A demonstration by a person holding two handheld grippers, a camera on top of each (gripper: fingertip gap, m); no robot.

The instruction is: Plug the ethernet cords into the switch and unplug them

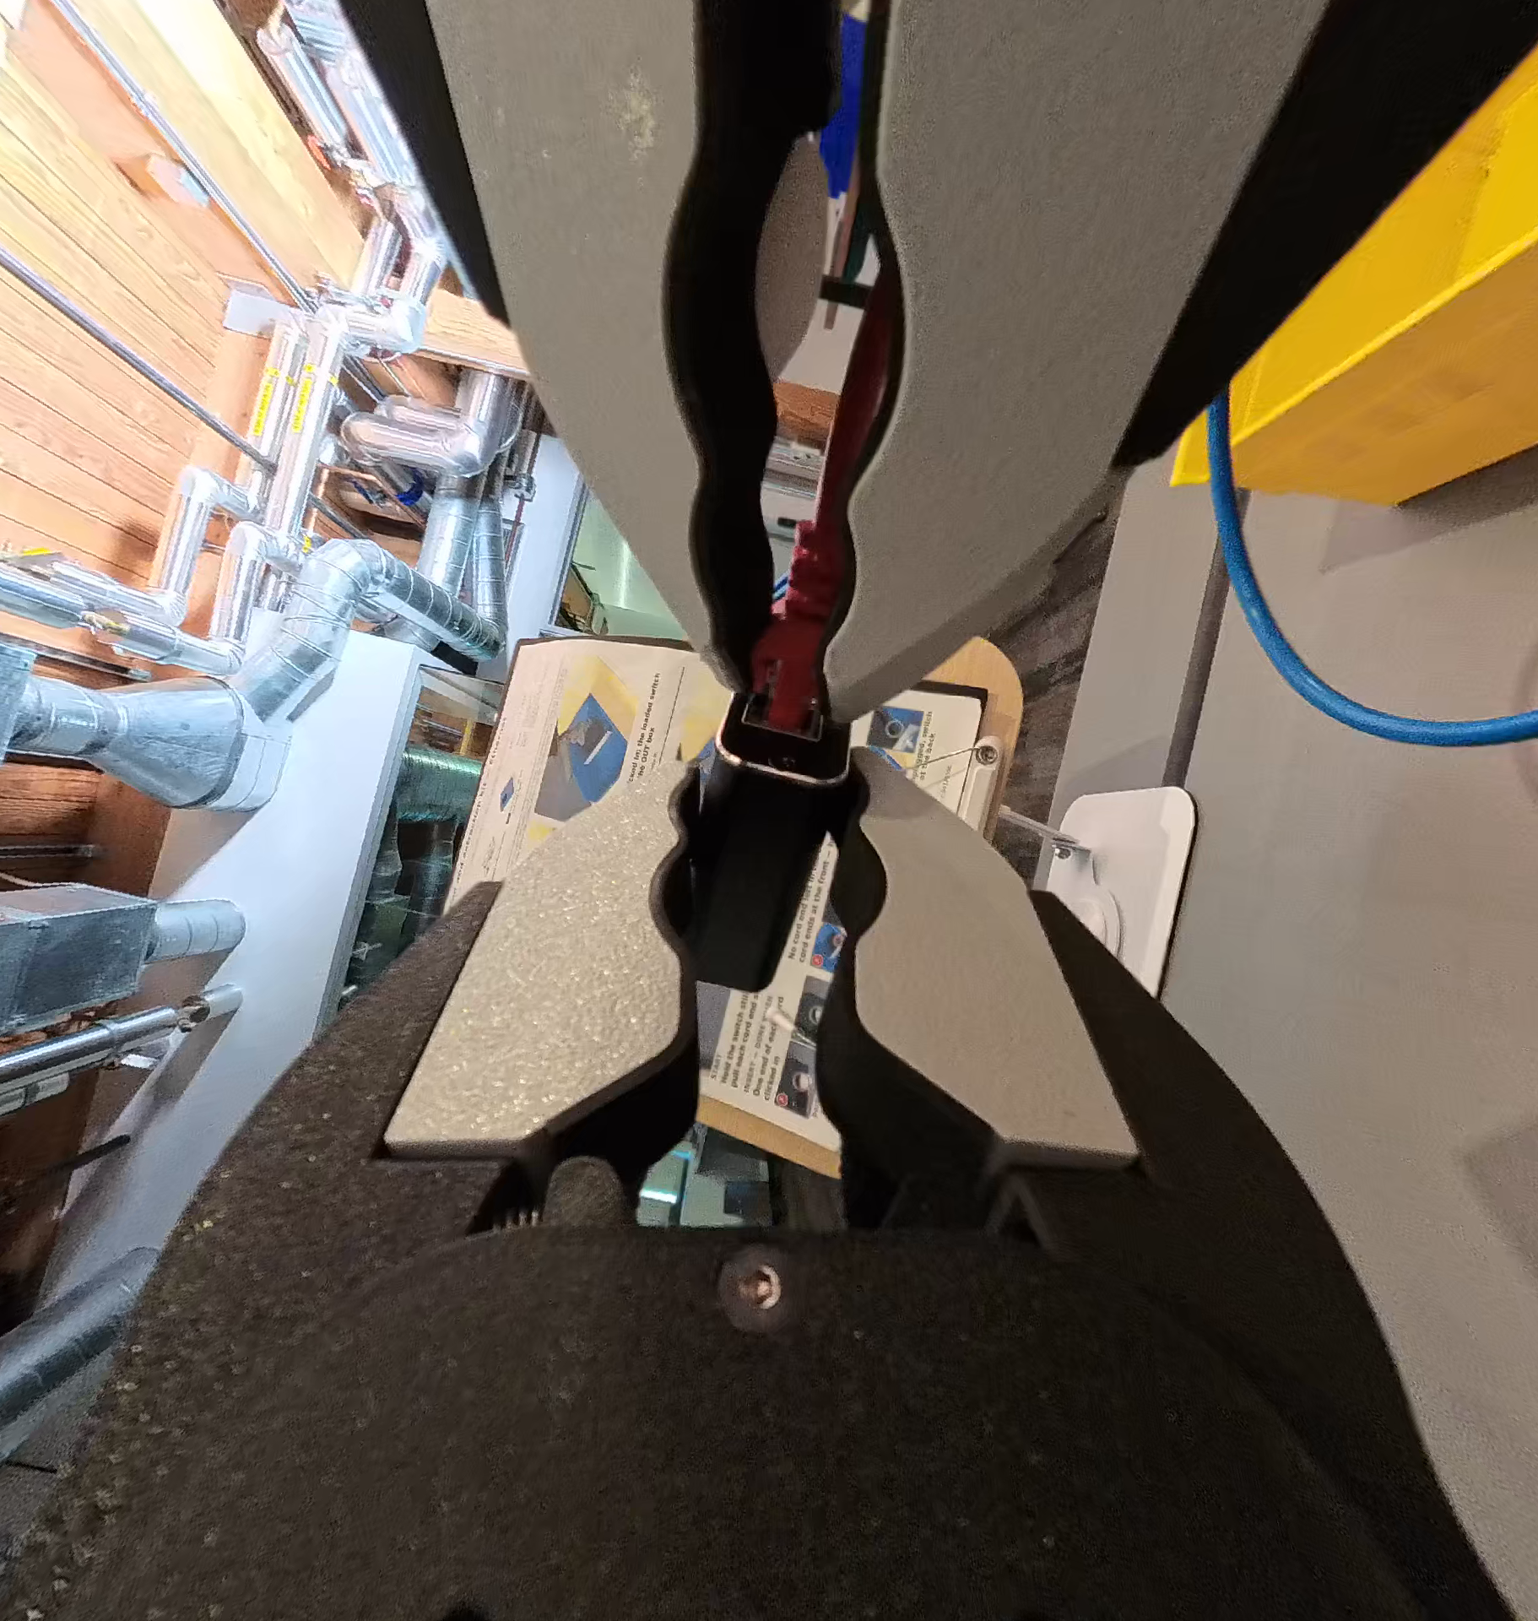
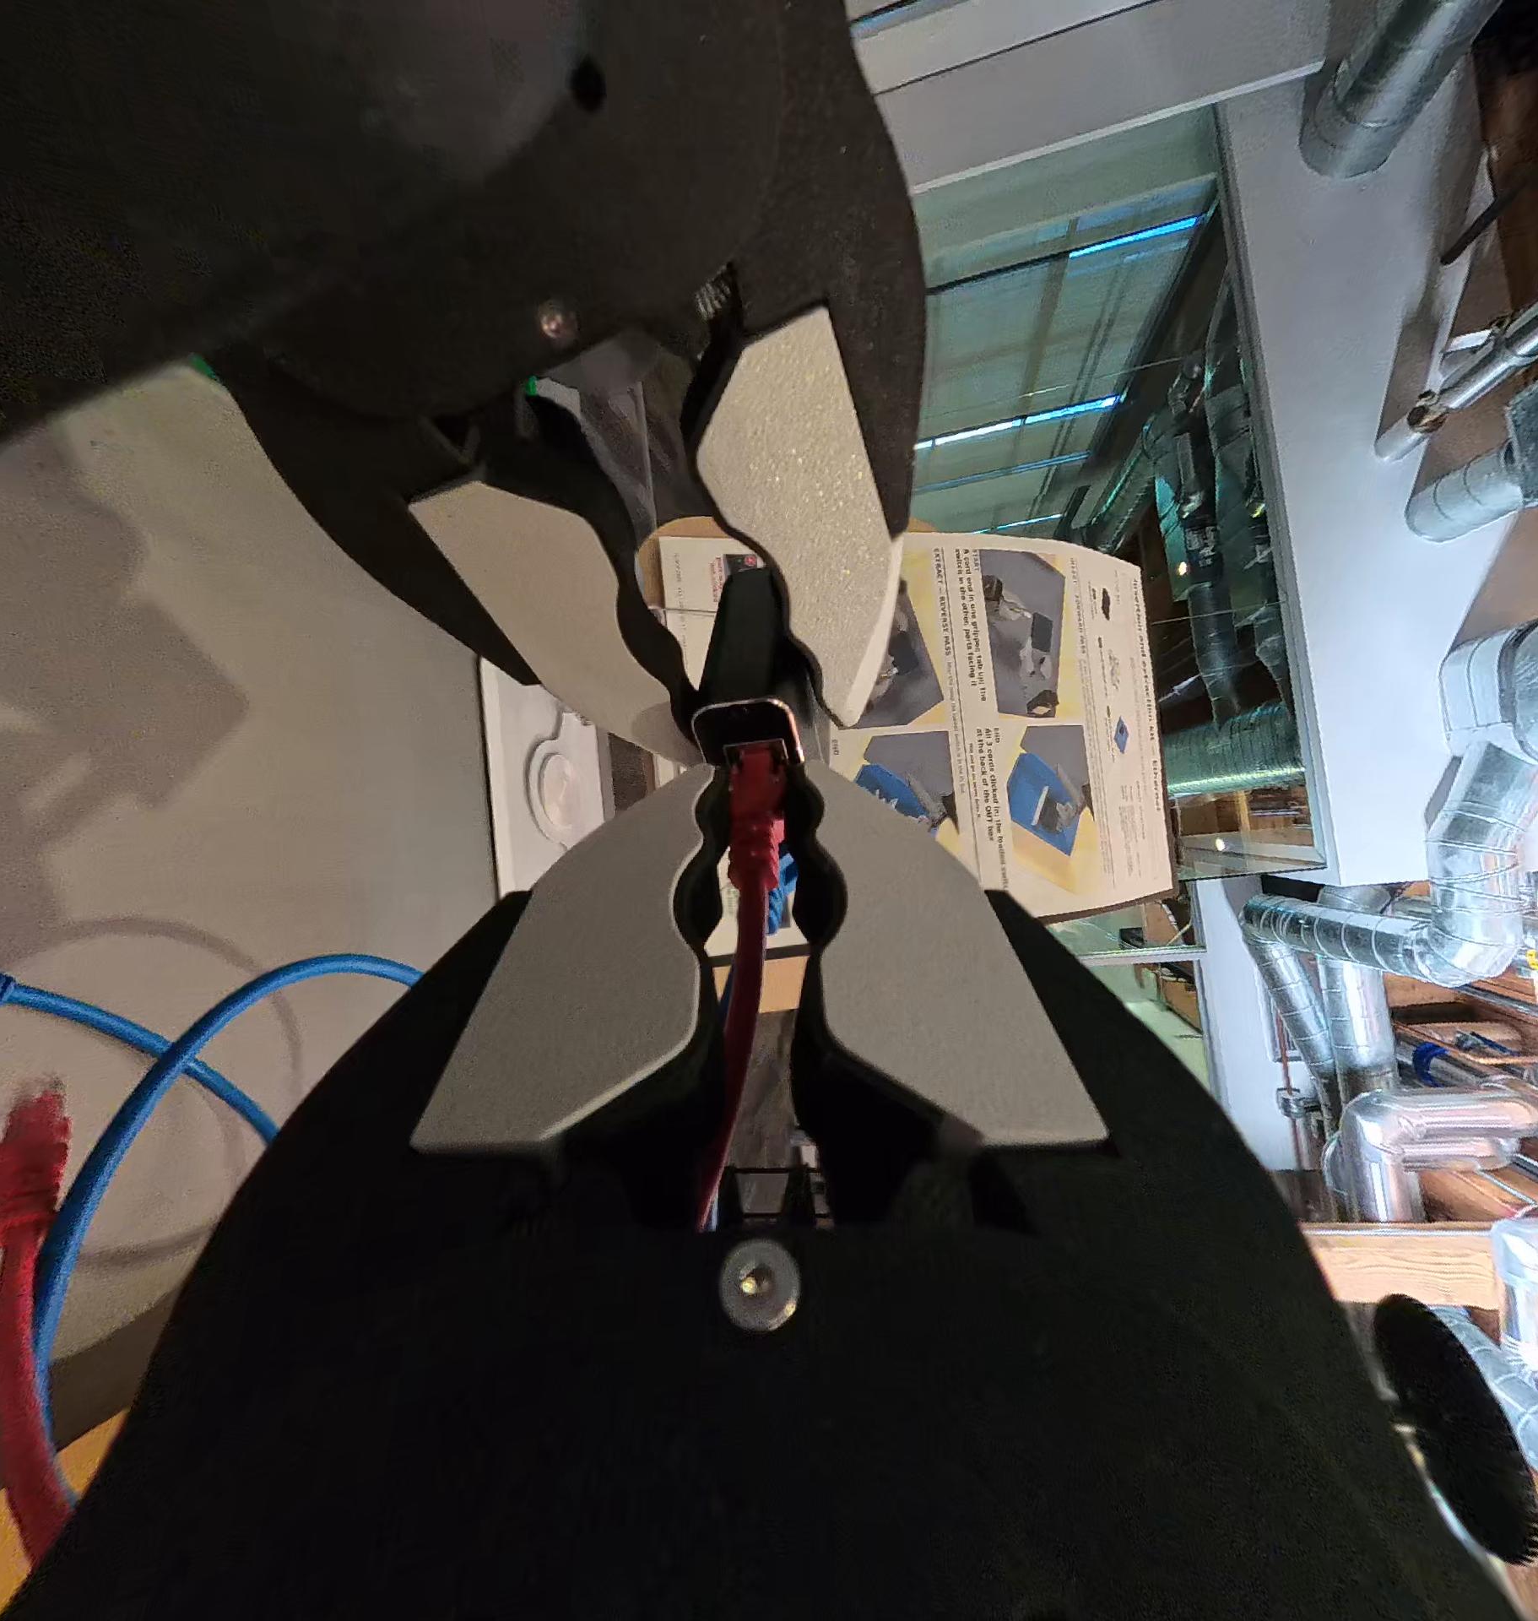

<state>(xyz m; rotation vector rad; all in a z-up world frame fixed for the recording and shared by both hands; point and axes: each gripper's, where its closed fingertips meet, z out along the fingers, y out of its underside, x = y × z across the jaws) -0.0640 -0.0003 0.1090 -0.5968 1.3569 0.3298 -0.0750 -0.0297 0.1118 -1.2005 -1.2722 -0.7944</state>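
Left hand-held gripper: jaws narrowed on the black switch, both grey pads pressed on its sides; switch body lies lengthwise between the fingers, port end pointing away, past the fingertips.
Right hand-held gripper: narrow, clamped on the red ethernet cord's plug boot; pads squeeze it from both sides, cord runs back between the fingers toward the gripper body.
Switch vs grippers: held up off the counter, between the two grippers, which face each other tip to tip; in the right wrist view it sits just beyond the right fingertips, port face toward the camera.
Red plug: tip is in the switch's port opening; how deep it sits, cannot tell.
Port position: at the edge of the switch face nearest the right gripper's tips.
Red ethernet cord, other end: loose plug at lower left of the right wrist view, well apart from the switch.
Blue ethernet cord: looped on the grey counter, lower left, not held; also seen far right in the left wrist view.
Second blue plug: partly visible just behind the red boot, between the right fingers; touching or not, cannot tell.
Instruction sheet: propped behind the switch, on a wooden board.
Yellow bin: upper right in the left wrist view.
Background: silver ducts, wood ceiling.
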